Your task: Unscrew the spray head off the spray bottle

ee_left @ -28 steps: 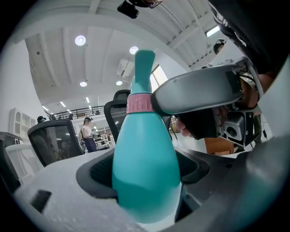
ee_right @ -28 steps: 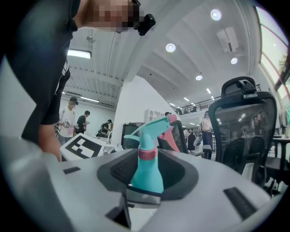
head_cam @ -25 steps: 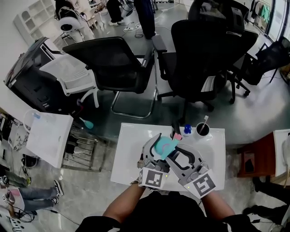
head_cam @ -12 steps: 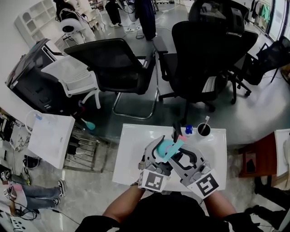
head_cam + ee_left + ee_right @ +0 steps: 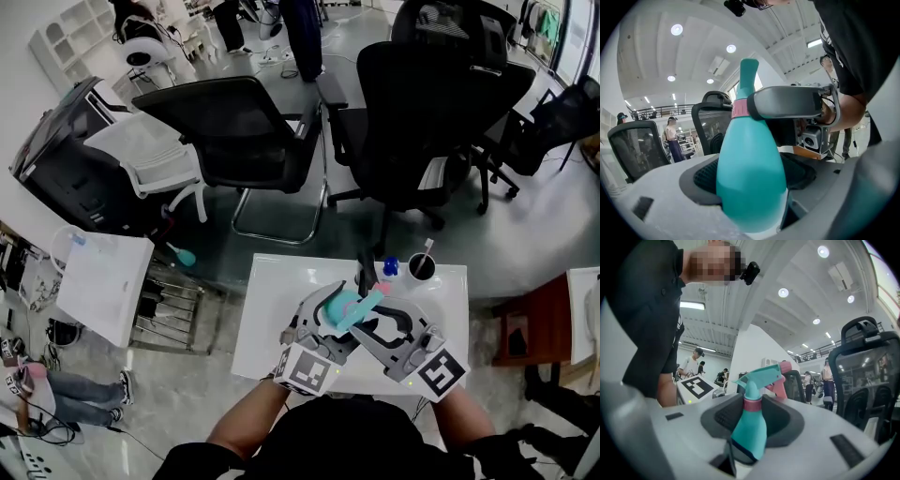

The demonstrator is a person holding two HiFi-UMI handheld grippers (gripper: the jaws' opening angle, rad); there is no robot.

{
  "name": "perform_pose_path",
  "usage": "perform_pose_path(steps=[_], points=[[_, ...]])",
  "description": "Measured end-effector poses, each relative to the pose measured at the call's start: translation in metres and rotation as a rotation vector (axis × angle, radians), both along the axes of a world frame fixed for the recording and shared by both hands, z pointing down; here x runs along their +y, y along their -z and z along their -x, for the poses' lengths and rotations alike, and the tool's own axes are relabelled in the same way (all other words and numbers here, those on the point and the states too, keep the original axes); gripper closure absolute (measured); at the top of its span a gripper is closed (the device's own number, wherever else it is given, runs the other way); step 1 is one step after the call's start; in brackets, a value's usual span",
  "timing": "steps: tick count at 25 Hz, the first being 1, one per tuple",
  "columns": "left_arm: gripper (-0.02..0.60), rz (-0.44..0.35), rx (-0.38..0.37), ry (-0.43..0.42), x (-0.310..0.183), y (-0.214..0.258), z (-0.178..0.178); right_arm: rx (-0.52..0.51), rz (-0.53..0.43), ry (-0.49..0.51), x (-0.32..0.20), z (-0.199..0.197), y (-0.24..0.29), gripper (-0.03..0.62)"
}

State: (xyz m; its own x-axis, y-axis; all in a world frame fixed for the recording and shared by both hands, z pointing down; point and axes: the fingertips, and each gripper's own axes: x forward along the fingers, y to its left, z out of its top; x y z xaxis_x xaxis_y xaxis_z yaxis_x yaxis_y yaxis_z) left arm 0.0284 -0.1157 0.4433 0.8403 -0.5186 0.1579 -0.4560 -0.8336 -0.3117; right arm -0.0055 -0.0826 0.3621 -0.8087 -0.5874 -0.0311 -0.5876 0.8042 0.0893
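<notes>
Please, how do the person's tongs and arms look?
The left tongs and right tongs are light grey plastic with dark textured pads; each carries a cube with black-and-white square markers. The person wears a black short-sleeved top. The right tongs have just been closing round the spray head.

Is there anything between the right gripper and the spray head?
Nothing visible. The right gripper has just been closing its jaws and they grip the pink collar below the spray head; the left gripper holds the bottle.
</notes>
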Motion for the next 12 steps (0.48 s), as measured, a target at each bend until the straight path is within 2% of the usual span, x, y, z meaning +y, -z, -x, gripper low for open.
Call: perform_pose_path(steps=[5, 8, 12], points=[[0.186, 0.003, -0.006, -0.023, 0.003, 0.002, 0.001, 0.014, -0.002, 0.036, 0.003, 0.001, -0.001, 0.462], [0.184, 0.002, -0.013, 0.035, -0.003, 0.001, 0.002, -0.007, -0.002, -0.008, -0.001, 0.000, 0.000, 0.461], [0.184, 0.016, -0.007, 0.137, -0.016, 0.000, 0.006, -0.047, -0.018, -0.120, -0.009, -0.001, 0.002, 0.456]])
